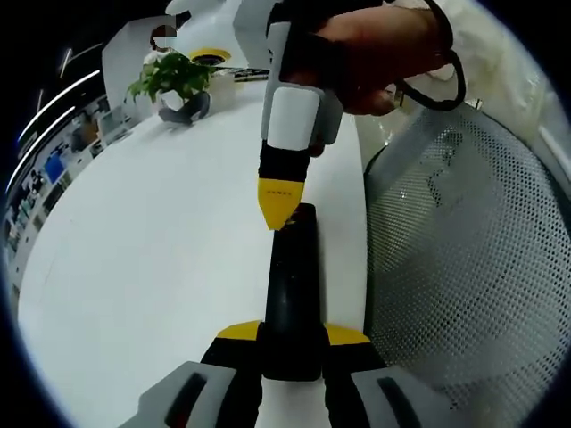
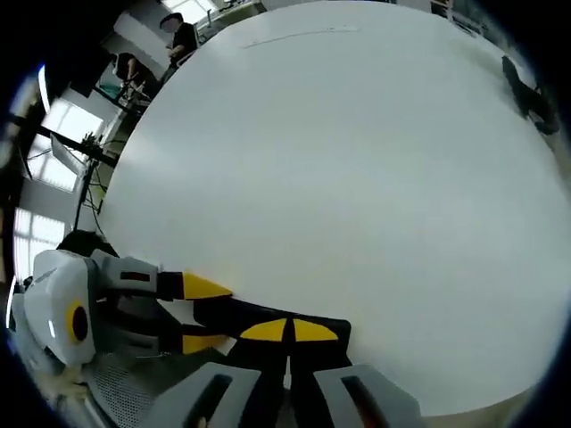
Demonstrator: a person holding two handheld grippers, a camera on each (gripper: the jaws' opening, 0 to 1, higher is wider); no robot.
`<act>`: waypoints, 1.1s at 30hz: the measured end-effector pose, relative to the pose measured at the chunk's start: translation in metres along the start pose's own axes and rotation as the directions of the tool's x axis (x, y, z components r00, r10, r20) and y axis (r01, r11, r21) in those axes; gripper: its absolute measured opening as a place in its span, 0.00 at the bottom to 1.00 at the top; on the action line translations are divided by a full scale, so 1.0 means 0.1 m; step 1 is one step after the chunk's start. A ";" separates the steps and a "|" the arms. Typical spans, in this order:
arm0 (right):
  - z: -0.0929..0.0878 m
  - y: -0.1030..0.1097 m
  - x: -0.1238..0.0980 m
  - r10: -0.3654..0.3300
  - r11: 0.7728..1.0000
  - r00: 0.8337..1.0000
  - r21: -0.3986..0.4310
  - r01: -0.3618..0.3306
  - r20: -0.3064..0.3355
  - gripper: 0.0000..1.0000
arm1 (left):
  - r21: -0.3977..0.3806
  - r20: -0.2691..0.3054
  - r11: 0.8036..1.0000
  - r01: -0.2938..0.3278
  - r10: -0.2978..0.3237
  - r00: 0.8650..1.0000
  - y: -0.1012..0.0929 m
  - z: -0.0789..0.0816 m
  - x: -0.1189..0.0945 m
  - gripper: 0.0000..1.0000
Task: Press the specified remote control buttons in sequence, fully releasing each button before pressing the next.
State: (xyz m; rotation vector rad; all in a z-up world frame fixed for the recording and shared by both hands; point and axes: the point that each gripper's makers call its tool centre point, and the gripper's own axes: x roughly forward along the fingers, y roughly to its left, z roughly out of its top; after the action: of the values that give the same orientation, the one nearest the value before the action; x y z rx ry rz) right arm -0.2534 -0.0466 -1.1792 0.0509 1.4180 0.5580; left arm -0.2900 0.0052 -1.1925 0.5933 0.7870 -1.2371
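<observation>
Left tongs (image 1: 293, 343) clamp a black remote control (image 1: 292, 294) on the white worktop (image 1: 161, 250); right tongs (image 2: 287, 332), closed together, touch its far end; no legible writing.

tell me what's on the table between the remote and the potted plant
Nothing: in the left gripper view, bare white table runs from the remote to the potted plant.

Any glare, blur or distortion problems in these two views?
Left gripper view: fisheye bends the white table edge; the long black remote control looks sharp, the hand up top slightly soft. Right gripper view: the tabletop is evenly bright, windows at left blown out, remote dark and featureless.
</observation>
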 end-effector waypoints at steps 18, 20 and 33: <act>-0.07 0.03 0.11 -0.004 1.000 0.998 -0.016 0.003 -0.056 0.00 | -0.002 0.002 1.000 -0.001 0.001 1.000 0.00 0.00 0.01 0.24; -0.08 0.03 0.11 -0.010 1.000 0.999 -0.023 0.009 -0.050 0.00 | -0.003 0.002 1.000 -0.002 0.002 1.000 0.00 0.00 0.01 0.24; -0.07 0.01 0.12 -0.002 1.000 0.999 -0.017 0.001 -0.039 0.00 | -0.006 0.003 1.000 -0.005 0.005 1.000 0.00 0.00 0.01 0.24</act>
State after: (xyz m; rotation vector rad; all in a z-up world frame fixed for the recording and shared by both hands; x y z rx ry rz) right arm -0.2597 -0.0424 -1.1912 0.0254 1.4509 0.5727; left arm -0.2901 0.0049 -1.1929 0.5881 0.7864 -1.2308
